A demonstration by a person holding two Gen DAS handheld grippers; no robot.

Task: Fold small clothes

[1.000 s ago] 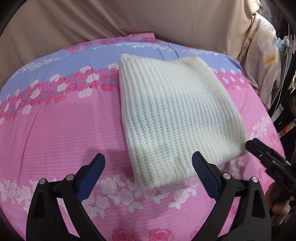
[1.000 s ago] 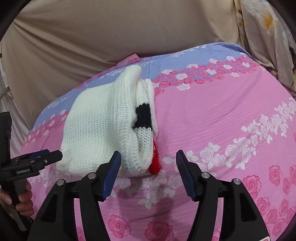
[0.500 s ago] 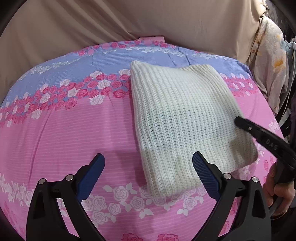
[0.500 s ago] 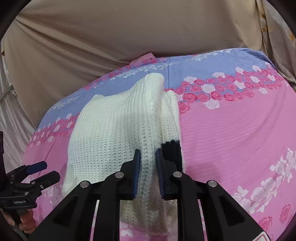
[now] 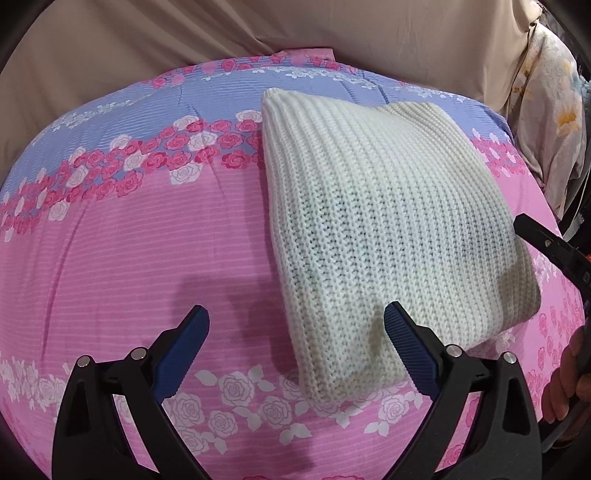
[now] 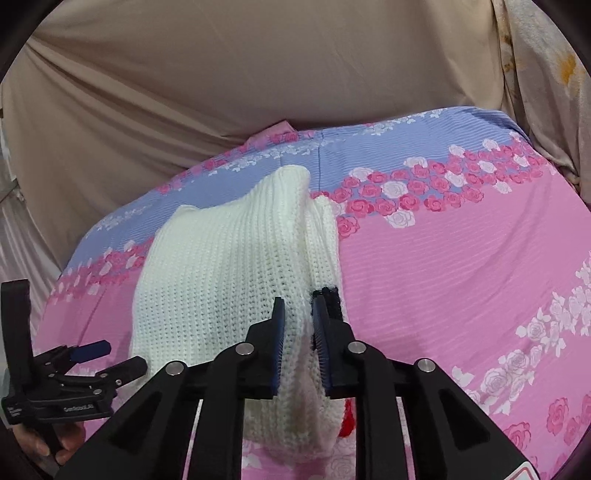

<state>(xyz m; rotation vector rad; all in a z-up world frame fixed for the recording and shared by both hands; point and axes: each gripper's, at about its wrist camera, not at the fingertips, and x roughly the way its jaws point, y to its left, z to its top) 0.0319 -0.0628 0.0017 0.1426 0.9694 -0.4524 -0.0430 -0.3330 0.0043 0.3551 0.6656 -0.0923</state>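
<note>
The floral bedspread point(image 5: 122, 236) carries a folded white knit sweater point(image 5: 373, 221) at its 2 o'clock. The right claw point(image 6: 299, 321) pinches the sweater's thick side edge; layers may slip and unfold. The left claw point(image 5: 295, 332), wide open and holding nothing, offers no support.

Folded sweater point(image 5: 384, 236) on bedspread point(image 5: 129, 236); curtain point(image 5: 184, 33) behind; left tool point(image 5: 295, 343) before sweater's near edge.

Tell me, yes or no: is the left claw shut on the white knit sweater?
No. The left claw is open beside the sweater, gripping nothing.
</note>
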